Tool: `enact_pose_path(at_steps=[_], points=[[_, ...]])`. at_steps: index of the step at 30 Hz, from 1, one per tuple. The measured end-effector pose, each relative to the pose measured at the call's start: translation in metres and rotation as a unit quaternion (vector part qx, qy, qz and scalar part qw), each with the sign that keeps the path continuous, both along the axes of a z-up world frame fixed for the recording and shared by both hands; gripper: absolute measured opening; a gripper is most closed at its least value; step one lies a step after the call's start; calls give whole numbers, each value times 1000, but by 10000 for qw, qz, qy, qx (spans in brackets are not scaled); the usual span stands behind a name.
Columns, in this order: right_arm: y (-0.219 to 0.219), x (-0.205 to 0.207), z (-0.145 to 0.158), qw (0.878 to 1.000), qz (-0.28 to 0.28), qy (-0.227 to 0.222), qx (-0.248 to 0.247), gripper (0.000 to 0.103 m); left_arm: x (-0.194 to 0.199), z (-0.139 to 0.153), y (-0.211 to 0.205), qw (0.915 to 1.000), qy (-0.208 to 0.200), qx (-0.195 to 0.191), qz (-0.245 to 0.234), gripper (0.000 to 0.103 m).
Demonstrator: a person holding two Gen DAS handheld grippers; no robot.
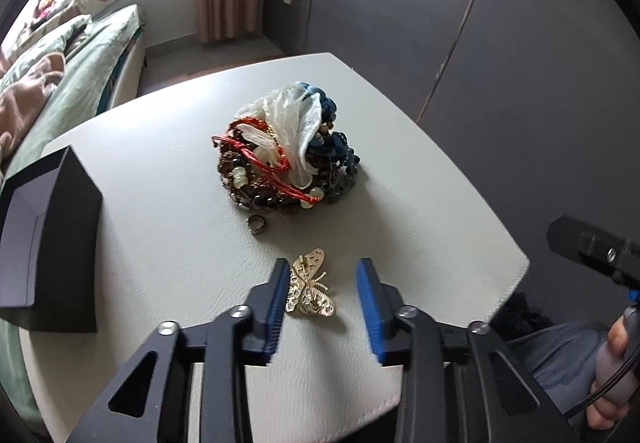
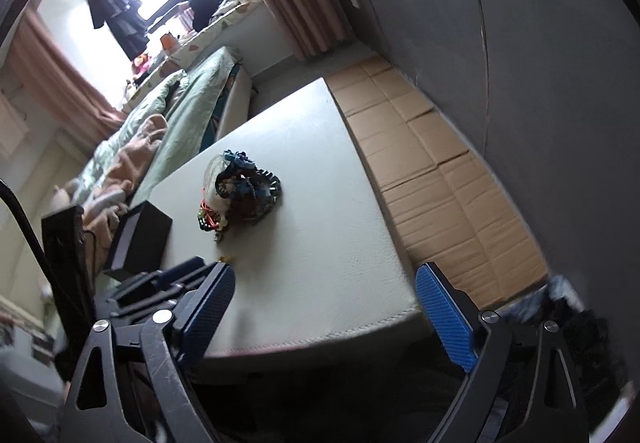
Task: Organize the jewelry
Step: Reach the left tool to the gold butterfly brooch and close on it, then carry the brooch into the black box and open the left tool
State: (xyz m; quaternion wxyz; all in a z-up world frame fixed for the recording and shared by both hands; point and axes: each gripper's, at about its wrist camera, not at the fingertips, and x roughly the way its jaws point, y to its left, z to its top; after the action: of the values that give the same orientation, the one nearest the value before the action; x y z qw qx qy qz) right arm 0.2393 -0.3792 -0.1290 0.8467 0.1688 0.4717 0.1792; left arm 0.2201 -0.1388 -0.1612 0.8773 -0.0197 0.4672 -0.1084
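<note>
Left wrist view: the left gripper (image 1: 324, 299) reaches low over the pale grey leather-textured tabletop (image 1: 168, 235), fingers pointing forward and its blue ribbed pads (image 1: 370, 307) spread moderately wide, holding nothing. A gold filigree butterfly brooch (image 1: 310, 289) lies flat on the tabletop between the pads, touching or just beside the left one and clear of the right one. Beyond it sits a small dark metal ring (image 1: 258, 225), just in front of a tangled heap of jewellery (image 1: 288, 159) comprising red cord bracelets, brown and dark bead strands, blue beads and a white gauze pouch. An open black rectangular box (image 1: 52, 247) stands at the left edge of the table. At far right, a hand (image 1: 614, 371) grips the handle of the other tool. Right wrist view: the right gripper (image 2: 324, 307), tilted and held back at the near table edge, has its blue pads spread wide apart around empty space; the heap (image 2: 240, 191) and the box (image 2: 140, 239) lie well ahead of it
</note>
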Motion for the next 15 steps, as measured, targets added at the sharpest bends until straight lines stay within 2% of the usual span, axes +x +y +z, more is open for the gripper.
enact_pose_path(at_steps=[2,4,7,11,15], points=[[1,4,-3,10000,-5,17,63,92,2,-6,-4,9999,65,95,-2,24],[5,9,-6,9999,27,22,120,92,2,-8,-5,9997,-7,229,37,13],[14,16,-5,9996,139,-79,213,88,-1,-6,-1,9999,-59,127,56,12],[31,22,-3,9984,424,-103,359,68,-3,0,10,9997,-104,-119,178,12],[48,26,0,9973,599,-203,361,64,-4,11,26,9990,-241,-211,327,12]])
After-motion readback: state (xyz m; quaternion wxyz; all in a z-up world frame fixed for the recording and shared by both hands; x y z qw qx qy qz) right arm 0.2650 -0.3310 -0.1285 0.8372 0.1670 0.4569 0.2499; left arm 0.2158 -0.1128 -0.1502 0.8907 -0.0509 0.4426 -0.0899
